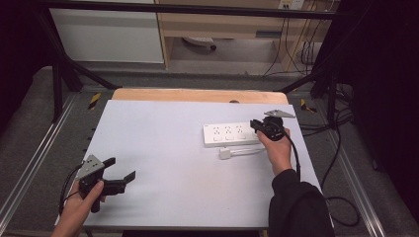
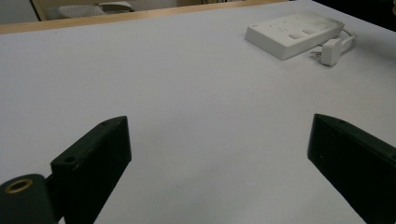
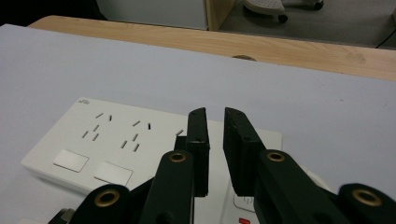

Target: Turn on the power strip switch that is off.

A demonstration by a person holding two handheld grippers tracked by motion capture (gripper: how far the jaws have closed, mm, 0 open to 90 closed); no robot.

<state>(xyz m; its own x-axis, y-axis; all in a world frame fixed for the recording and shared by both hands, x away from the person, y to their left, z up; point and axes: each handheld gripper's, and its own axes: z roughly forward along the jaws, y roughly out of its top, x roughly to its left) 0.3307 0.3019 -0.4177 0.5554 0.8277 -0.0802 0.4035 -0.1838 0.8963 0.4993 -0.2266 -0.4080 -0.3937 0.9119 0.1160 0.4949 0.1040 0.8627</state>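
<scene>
A white power strip (image 1: pixel 230 134) (image 2: pixel 294 32) (image 3: pixel 116 140) lies flat on the right half of the pale mat (image 1: pixel 168 143). Just in front of it rests a white plug (image 1: pixel 226 154) (image 2: pixel 330 50) on a short white cable. My right gripper (image 1: pixel 254 124) (image 3: pixel 215 114) hovers over the strip's right end, near its switch, jaws drawn together to a thin slit with nothing between them. Far off at the mat's near left corner, my left gripper (image 1: pixel 122 168) (image 2: pixel 219 140) is held low with its jaws wide apart and empty, pointing across the mat toward the strip.
A wooden table edge (image 1: pixel 197 95) (image 3: pixel 299 46) runs behind the mat. Black frame bars (image 1: pixel 64 69) and metal rails (image 1: pixel 29 168) flank the table. Dark cables (image 1: pixel 341 148) trail over the floor at the right. A pale cabinet (image 1: pixel 106 34) stands beyond.
</scene>
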